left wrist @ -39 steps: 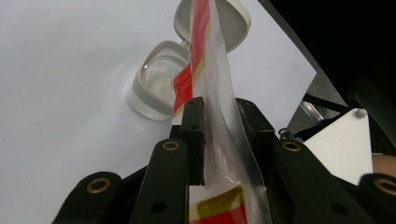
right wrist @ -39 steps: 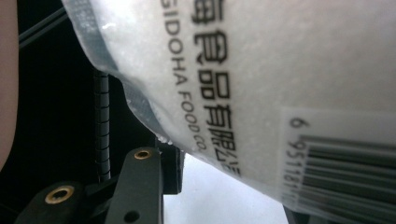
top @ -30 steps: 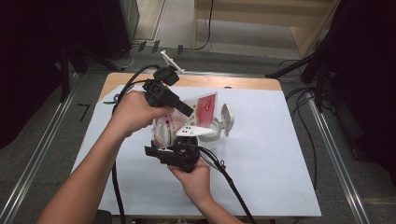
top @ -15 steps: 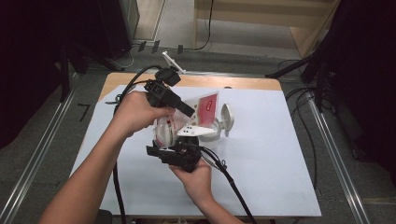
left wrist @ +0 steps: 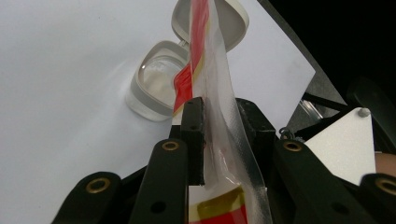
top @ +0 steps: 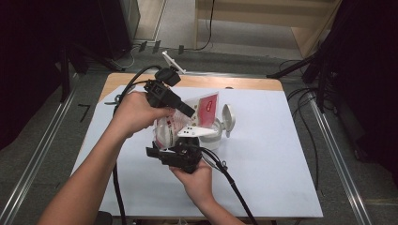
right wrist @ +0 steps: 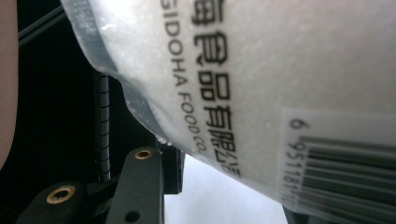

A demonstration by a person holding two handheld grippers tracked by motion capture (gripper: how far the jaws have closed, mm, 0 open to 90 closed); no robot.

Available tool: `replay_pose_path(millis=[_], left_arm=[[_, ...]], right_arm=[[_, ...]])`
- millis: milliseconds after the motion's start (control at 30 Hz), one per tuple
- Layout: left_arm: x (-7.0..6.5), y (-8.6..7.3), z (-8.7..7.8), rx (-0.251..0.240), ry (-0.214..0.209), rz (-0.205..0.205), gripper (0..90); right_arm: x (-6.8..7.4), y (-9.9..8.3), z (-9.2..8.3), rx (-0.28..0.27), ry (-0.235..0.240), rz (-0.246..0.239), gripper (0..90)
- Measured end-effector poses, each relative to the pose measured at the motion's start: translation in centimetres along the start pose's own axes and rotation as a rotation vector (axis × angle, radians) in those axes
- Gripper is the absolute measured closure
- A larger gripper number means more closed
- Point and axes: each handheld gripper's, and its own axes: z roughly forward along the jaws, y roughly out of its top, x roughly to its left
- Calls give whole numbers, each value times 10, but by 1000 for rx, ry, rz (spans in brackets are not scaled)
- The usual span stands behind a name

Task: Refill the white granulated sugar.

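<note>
L gripper [left wrist: 219, 140], centre of the left gripper view: jaws narrowed to a slim gap, pads pinching the clear plastic bag with red-and-yellow print [left wrist: 212, 93] by its flat upper part; bag edge runs up between the pads toward top centre of frame. In the high view this gripper [top: 185, 110] sits centre-left, w/ the bag's red end [top: 206, 108] sticking out just right of it.

R gripper [top: 180, 149], lower centre of the high view, is under the bag's white-filled bottom. In the right gripper view the bag [right wrist: 280, 84] w/ black lettering & barcode lies over the jaws; one jaw shows at bottom left, beside the bag's edge, the other is covered. Gap partly closed; can't tell if the pads press on it.

White square plastic container [top: 213, 136] w/ hinged lid open [top: 228, 116] stands on the white table sheet [top: 281, 154], right of centre, just below the bag's red end.
</note>
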Motion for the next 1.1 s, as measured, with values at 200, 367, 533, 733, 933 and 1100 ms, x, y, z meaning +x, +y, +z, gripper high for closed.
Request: replay_pose_path(millis=[200,367,533,733,933,1100], left_arm=[[0,0,-1,4,-1,1,753],[0,0,-1,4,0,1,753],[0,0,-1,3,-1,0,753],[0,0,-1,4,0,2,752],[-1,0,-1,2,-1,-1,752],[-1,0,-1,-6,-4,-6,753]], right_arm=[[0,0,1,-4,0,1,618],[0,0,1,-6,0,1,618],[0,0,1,-8,-1,1,618],[1,0,2,-9,0,5,618],[1,0,1,-10,4,5,614],[2,0,1,-9,-4,0,611]])
